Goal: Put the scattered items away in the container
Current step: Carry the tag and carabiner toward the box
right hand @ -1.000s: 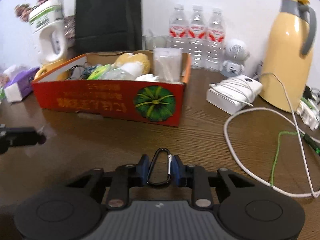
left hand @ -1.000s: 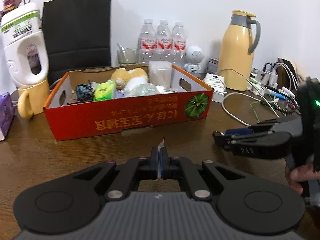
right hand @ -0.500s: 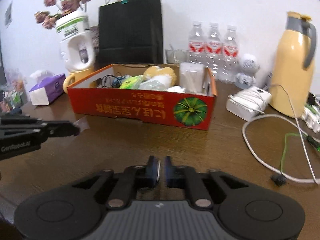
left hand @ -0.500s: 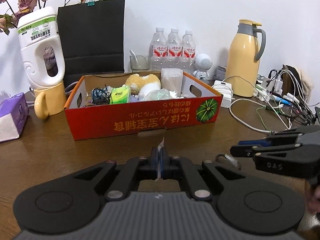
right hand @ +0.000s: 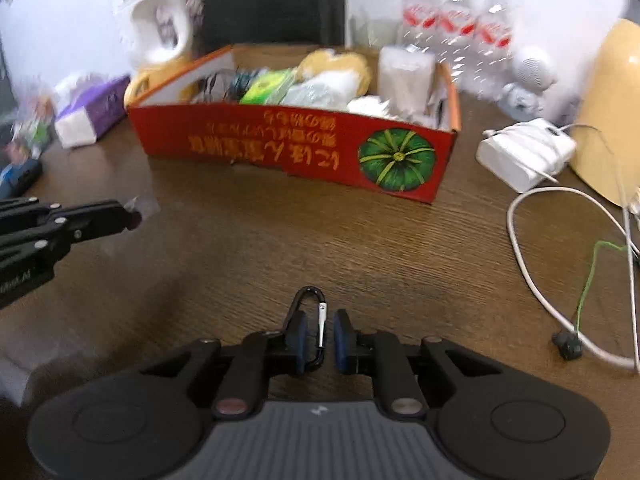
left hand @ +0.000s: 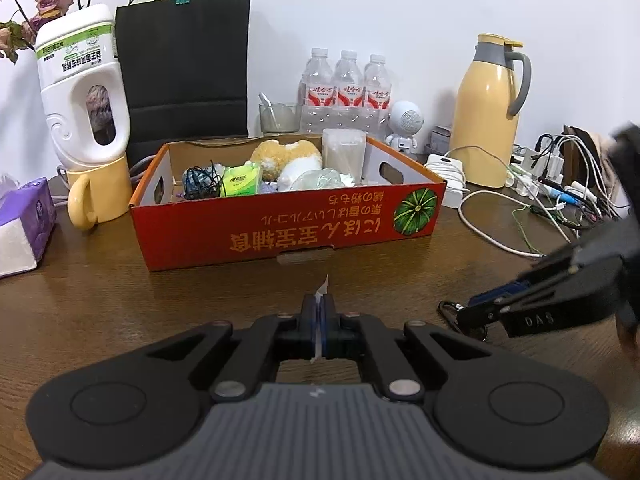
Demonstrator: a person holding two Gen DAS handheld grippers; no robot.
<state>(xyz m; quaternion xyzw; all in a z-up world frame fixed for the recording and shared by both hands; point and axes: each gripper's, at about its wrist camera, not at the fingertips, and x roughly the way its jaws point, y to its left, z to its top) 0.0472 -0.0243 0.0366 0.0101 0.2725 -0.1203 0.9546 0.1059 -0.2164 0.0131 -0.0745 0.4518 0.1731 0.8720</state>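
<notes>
A red cardboard box [left hand: 288, 224] holding several small items stands at the table's middle; it also shows in the right wrist view [right hand: 296, 148]. My left gripper [left hand: 319, 320] is shut on a thin clear plastic wrapper [left hand: 323, 286], a little in front of the box. My right gripper [right hand: 319, 336] is partly open around a black carabiner [right hand: 310, 320] that lies on the table between its fingers. The right gripper also shows in the left wrist view [left hand: 476, 312], with the carabiner [left hand: 450, 308] at its tip.
A yellow mug [left hand: 98, 196], white jug [left hand: 82, 88] and purple tissue pack [left hand: 24, 224] stand left of the box. Water bottles [left hand: 346, 92], a black bag [left hand: 184, 68], a yellow thermos [left hand: 490, 108], a white charger [right hand: 524, 152] and cables [right hand: 560, 272] lie behind and right.
My right gripper went from holding the carabiner, to nearly shut without it, to partly open around it on the table, nearer the box. My left gripper stayed shut on the wrapper.
</notes>
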